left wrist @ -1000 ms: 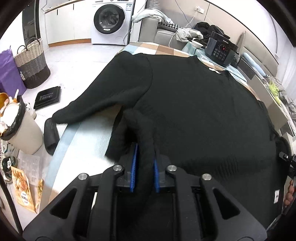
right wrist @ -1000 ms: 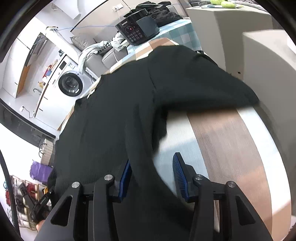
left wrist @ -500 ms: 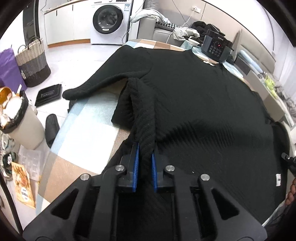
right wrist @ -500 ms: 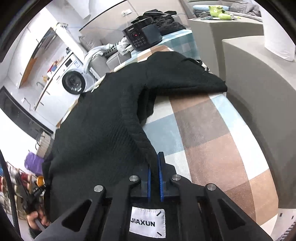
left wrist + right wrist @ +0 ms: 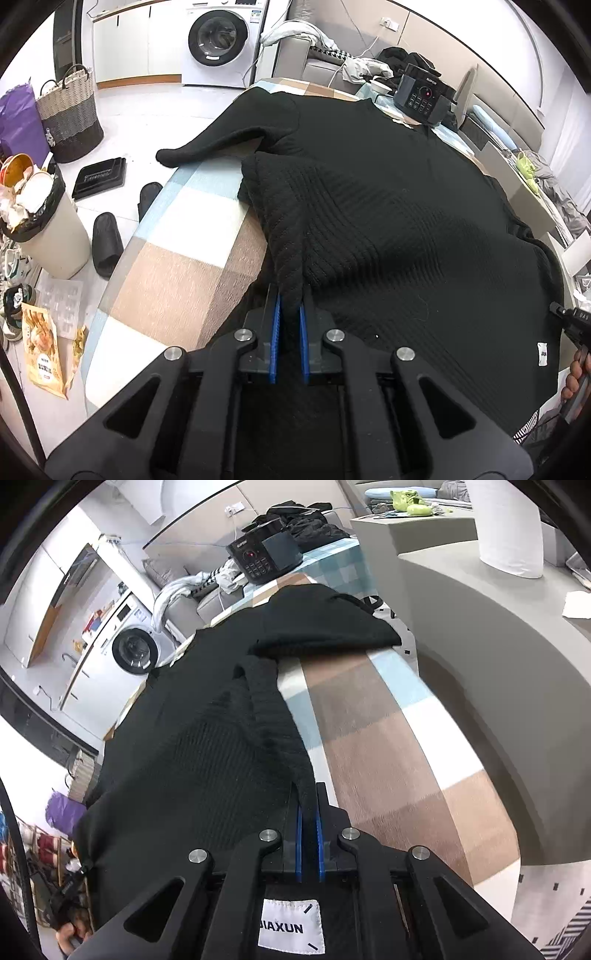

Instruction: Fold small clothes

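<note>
Checked tablecloth point(image 5: 177, 266) now shows bare at 9 o'clock, where a second ago your black knit sweater point(image 5: 388, 206) covered it: you've drawn both bottom corners toward you, so the fold has begun. Your left gripper point(image 5: 290, 314) and right gripper point(image 5: 308, 823) are clamped tight on the hem, sweater spread across the table

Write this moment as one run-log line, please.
task: fold sweater | left gripper: shut on hem | right gripper: shut on hem | sleeves: unfolded
</note>
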Demonstrator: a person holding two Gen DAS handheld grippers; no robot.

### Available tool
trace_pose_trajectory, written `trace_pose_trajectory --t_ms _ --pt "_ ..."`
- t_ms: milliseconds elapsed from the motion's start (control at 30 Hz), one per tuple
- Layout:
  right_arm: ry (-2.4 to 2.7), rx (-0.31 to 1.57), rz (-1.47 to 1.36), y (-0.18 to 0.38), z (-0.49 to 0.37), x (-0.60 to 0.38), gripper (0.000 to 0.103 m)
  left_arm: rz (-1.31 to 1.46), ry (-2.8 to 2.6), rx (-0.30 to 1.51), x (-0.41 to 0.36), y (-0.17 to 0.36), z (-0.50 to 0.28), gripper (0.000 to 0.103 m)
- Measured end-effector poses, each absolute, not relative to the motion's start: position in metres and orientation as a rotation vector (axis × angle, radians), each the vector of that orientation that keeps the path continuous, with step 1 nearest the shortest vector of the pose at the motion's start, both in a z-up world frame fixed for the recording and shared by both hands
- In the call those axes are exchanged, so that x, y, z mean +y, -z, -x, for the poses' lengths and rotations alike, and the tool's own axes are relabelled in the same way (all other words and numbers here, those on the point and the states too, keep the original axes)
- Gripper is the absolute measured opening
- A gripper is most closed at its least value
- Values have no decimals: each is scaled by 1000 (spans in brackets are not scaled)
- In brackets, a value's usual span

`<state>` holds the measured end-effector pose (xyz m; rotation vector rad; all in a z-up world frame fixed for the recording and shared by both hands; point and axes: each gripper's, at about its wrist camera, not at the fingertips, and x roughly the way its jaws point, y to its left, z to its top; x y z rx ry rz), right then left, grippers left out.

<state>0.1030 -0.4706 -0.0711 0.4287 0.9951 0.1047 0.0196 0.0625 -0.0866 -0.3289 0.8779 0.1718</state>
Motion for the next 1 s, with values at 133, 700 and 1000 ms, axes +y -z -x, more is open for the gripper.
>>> trace_pose_trajectory --t_ms 133,700,1000 --pt "-113 1028 -388 73 -103 -463 6 341 -187 874 66 84 -15 6" --pt "-101 906 -483 45 -113 -474 49 373 -272 807 92 53 -13 48" --pt "-94 957 -429 63 -131 -457 16 352 -265 817 86 52 -24 49"
